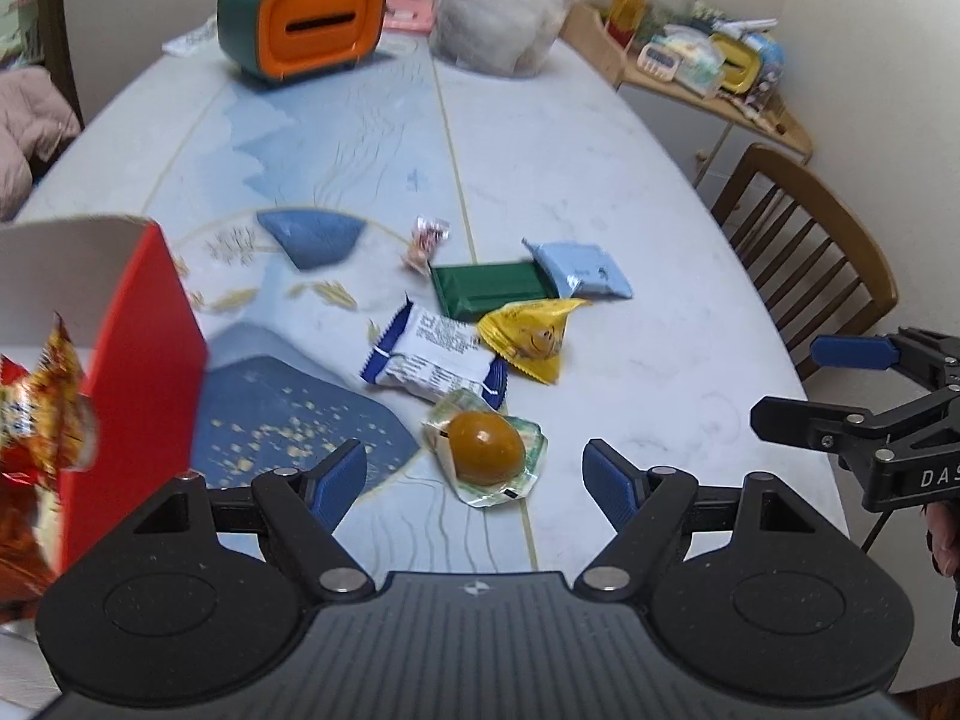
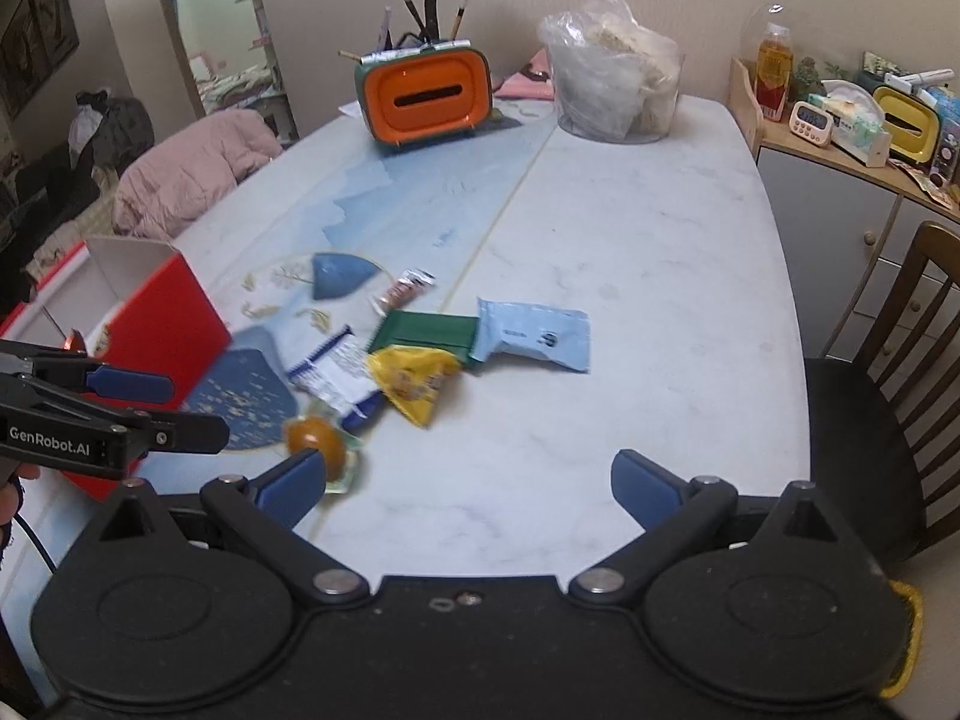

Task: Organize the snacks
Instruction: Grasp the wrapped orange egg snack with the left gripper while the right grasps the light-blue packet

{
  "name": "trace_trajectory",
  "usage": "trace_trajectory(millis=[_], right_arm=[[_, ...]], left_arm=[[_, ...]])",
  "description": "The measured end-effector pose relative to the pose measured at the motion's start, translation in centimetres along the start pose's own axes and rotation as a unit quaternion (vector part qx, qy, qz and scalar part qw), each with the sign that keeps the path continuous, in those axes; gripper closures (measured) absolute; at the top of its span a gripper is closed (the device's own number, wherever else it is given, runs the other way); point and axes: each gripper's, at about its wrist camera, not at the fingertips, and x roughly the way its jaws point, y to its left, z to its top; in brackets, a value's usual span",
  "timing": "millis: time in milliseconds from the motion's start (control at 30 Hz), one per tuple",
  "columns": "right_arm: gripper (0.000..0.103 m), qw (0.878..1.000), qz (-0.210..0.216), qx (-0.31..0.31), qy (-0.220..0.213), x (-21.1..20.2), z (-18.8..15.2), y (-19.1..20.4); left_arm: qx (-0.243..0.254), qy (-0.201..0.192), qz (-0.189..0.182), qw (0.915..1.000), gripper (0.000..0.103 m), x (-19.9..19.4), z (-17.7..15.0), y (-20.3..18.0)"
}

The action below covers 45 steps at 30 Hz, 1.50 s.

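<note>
Six crinkly foil and plastic snack packets [image 1: 474,324] lie clustered on the smooth marbled table [image 1: 630,192], beside an open red cardboard box [image 1: 138,360] (glossy wrappers inside). Left gripper [image 1: 474,474] and right gripper [image 2: 471,489] hover wide apart, empty.

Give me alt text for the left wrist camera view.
Open left gripper hovers over a table, nearest a wrapped brown sweet. Beyond lie four more snack packets; a red box stands left.

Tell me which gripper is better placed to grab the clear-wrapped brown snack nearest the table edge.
Probably left. The brown snack lies just ahead between the open left gripper fingers, with the red box beside it. The right gripper, also open, has it off by one finger.
</note>
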Motion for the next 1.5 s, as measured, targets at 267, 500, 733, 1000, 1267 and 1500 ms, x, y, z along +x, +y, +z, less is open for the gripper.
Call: trace_trajectory(millis=[267, 500, 733, 1000, 1267, 1500], right_arm=[[0.003, 0.995, 0.017, -0.094, 0.028, 3.8, 1.9, -2.7], [0.007, 0.969, 0.066, -0.232, 0.051, 8.0, 4.6, -3.0], [0.014, 0.937, 0.103, -0.326, 0.074, 12.7, 7.4, -3.5], [0.023, 0.905, 0.139, -0.386, 0.109, 17.1, 9.2, -3.5], [0.033, 0.896, 0.174, -0.389, 0.121, 18.8, 9.7, -3.5], [0.050, 0.910, 0.181, -0.356, 0.113, 17.9, 9.0, -4.0]], left_arm=[[-0.071, 0.033, 0.008, 0.9969, 0.024, 3.3, 1.0, -0.4], [-0.096, 0.044, 0.019, 0.9942, 0.024, 5.5, 1.2, -1.1], [-0.156, 0.067, 0.027, 0.9852, 0.024, 7.6, 1.0, -0.1], [-0.166, 0.063, 0.028, 0.9836, 0.024, 8.2, 0.8, -0.2], [-0.143, 0.051, 0.039, 0.9877, 0.029, 8.3, 0.6, -0.9], [-0.124, 0.045, 0.050, 0.9900, 0.047, 8.2, 0.5, -1.3]])
